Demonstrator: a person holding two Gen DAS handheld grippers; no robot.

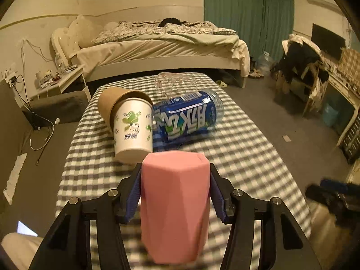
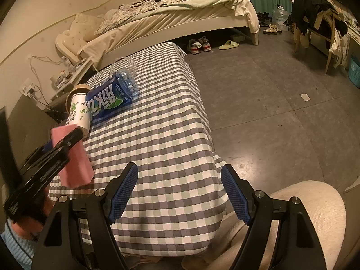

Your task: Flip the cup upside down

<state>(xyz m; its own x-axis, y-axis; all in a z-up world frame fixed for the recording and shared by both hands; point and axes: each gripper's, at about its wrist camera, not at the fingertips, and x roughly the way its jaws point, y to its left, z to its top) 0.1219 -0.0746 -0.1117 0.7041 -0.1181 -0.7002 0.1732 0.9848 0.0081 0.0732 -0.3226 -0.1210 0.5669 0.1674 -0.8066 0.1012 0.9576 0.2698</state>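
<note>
The left gripper [image 1: 175, 191] has its blue ribbed fingers [image 1: 133, 193] clamped on either flank of the pink faceted cup [image 1: 175, 204], which is carried just above the checkered table [image 1: 247, 157]. From the left wrist view the cup's flat closed end points away from the camera; the right wrist view shows the same pink cup [image 2: 75, 157] tilted, its lower end near or on the cloth at the table's near left edge, though I cannot tell whether it touches.

The step in hand looks like the turn itself or the set-down after it. To do it well, keep the squeeze even so the smooth facets do not slip, finish the roll until the rim sits level, then lower straight down onto flat cloth before releasing.

Beyond the cup, a white paper cup [image 1: 132, 128] lies on its side nested in a brown one, touching a blue-labelled plastic bottle [image 1: 186, 119], also lying down. Both are near, so the placement should stay short of them.

The right gripper [image 2: 180, 191] hangs with fingers wide apart, holding nothing, over the table's near edge.
</note>
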